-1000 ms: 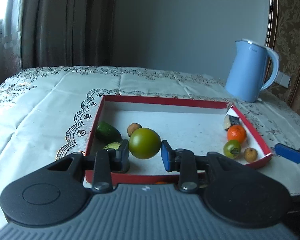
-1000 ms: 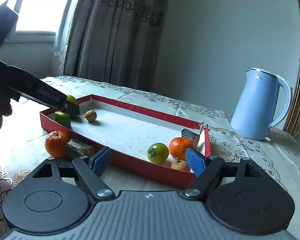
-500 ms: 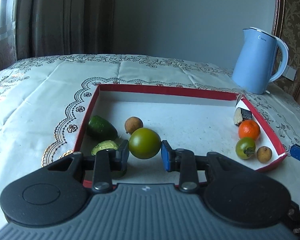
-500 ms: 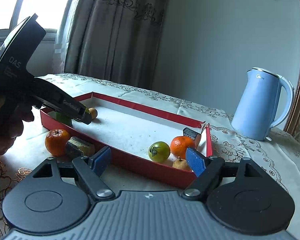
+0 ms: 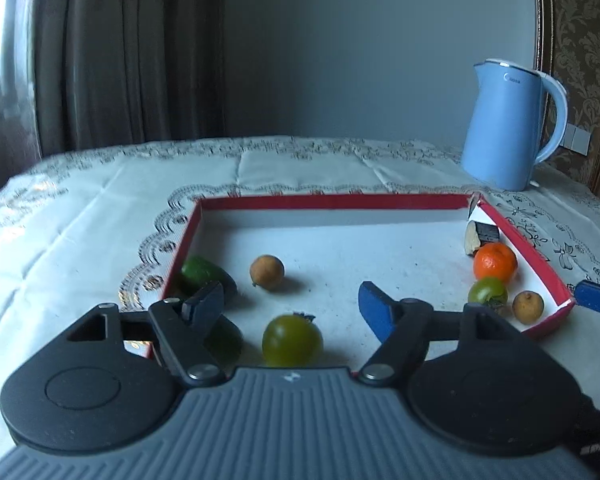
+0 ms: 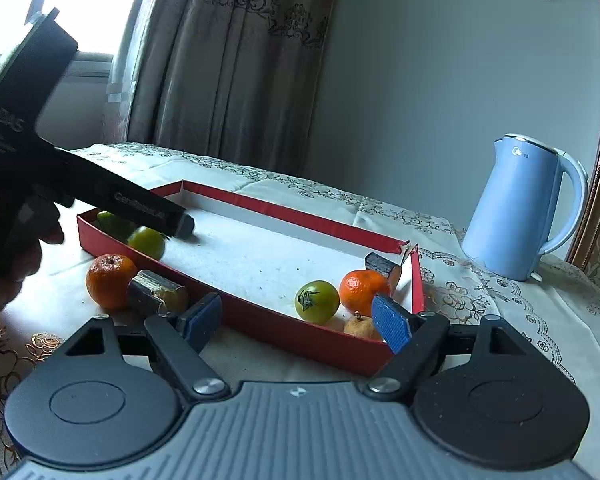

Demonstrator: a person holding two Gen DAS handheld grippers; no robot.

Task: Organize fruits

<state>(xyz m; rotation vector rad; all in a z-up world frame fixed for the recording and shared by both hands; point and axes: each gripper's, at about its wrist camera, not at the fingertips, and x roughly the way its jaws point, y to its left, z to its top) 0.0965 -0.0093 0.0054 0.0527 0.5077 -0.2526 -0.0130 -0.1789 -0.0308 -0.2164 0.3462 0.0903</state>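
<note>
A red-rimmed white tray (image 5: pixel 328 202) (image 6: pixel 284 212) holds the fruits. My left gripper (image 5: pixel 290 302) is open above the tray's near left part. A green tomato (image 5: pixel 292 340) (image 6: pixel 147 242) lies loose below it, between the fingers. A green avocado (image 5: pixel 200 270) and a brown longan (image 5: pixel 267 272) lie to the left. At the right end lie an orange (image 5: pixel 495 261) (image 6: pixel 362 292), a second green tomato (image 5: pixel 487 294) (image 6: pixel 317 301) and a longan (image 5: pixel 527 307) (image 6: pixel 358 326). My right gripper (image 6: pixel 296 318) is open and empty at the tray's near rim.
A blue kettle (image 5: pixel 508 128) (image 6: pixel 520 212) stands at the back right on the lace tablecloth (image 5: pixel 80 220). Outside the tray in the right wrist view lie an orange (image 6: pixel 110 280) and a dark chunk (image 6: pixel 156 294). A dark wedge (image 5: pixel 480 236) sits in the tray's far right corner.
My left gripper has opened and let go of the green tomato, which now lies on the tray floor. The right gripper has barely moved.
</note>
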